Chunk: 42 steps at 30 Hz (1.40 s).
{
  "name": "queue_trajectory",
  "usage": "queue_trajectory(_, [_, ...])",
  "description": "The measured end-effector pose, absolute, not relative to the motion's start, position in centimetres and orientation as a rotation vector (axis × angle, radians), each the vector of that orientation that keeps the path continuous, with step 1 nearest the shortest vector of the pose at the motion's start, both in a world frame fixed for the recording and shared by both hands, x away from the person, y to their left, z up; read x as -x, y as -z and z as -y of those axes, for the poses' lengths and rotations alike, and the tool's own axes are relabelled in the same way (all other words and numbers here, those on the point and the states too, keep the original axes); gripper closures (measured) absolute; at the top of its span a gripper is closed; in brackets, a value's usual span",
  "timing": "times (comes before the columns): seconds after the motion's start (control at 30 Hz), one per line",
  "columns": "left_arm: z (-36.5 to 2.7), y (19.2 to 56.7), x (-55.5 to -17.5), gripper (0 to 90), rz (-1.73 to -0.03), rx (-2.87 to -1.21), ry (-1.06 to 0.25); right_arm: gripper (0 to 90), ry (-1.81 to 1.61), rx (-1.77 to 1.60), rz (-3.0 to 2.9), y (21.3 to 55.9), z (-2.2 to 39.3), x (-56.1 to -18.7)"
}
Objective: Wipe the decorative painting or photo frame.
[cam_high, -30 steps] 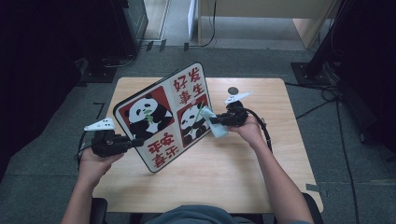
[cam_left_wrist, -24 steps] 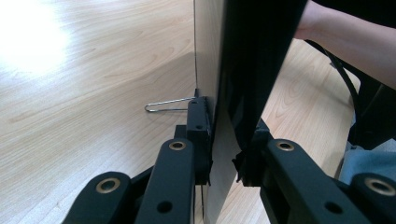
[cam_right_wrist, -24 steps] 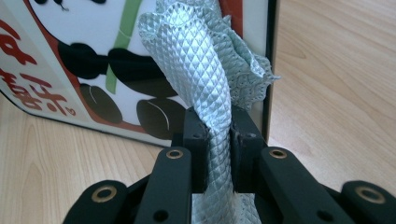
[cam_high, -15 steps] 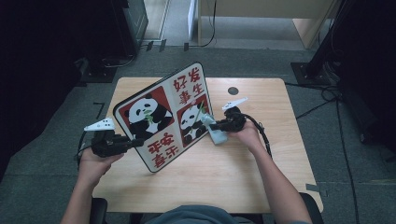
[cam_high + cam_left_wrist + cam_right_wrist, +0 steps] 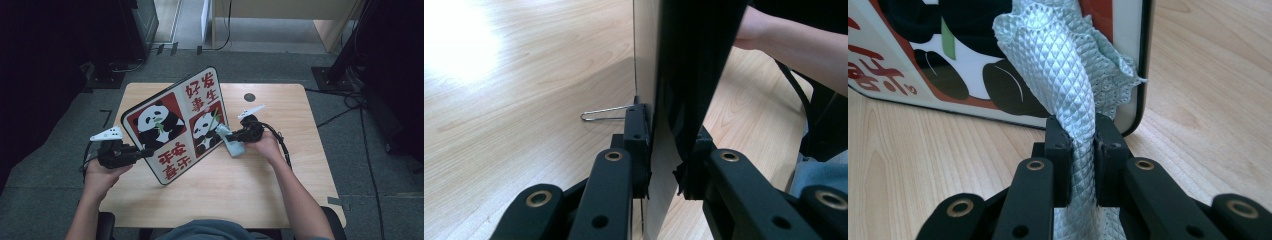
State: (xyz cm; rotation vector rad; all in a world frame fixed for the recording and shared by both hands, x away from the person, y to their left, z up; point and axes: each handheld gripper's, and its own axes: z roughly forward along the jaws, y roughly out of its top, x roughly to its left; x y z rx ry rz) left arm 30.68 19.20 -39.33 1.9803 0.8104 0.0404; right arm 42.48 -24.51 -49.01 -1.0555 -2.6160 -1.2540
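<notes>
A white board with two panda pictures and red characters [image 5: 175,125] stands tilted on the wooden table [image 5: 300,165]. My left gripper [image 5: 145,151] is shut on its left edge; in the left gripper view the board's edge [image 5: 659,75] sits clamped between the black jaws of that gripper [image 5: 663,172]. My right gripper [image 5: 231,136] is shut on a pale blue-green textured cloth [image 5: 232,145], which is pressed against the board's printed face near its right edge. In the right gripper view the cloth [image 5: 1063,65] bunches up above the right gripper [image 5: 1083,150] against the board [image 5: 973,75].
A thin wire loop [image 5: 604,115] sticks out on the tabletop behind the board. A small dark round hole [image 5: 249,97] sits near the table's far edge. Dark equipment and cables lie on the floor around the table. A person's forearm [image 5: 794,40] reaches across.
The right gripper and its cloth have shifted slightly along the board's face; the board and the left gripper have stayed put.
</notes>
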Motion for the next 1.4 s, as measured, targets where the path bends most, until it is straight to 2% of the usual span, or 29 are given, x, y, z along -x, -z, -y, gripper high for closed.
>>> queue_trajectory(0.57, [-19.3,39.4,-30.8,79.0,-0.82,-1.967,-0.019,80.8,1.353,1.063,2.595,43.7,25.2,-42.5])
queue_trajectory(1.4, [-19.3,39.4,-30.9,79.0,-0.819,-1.965,-0.017,80.6,1.492,0.893,2.702,31.5,21.5,-43.9])
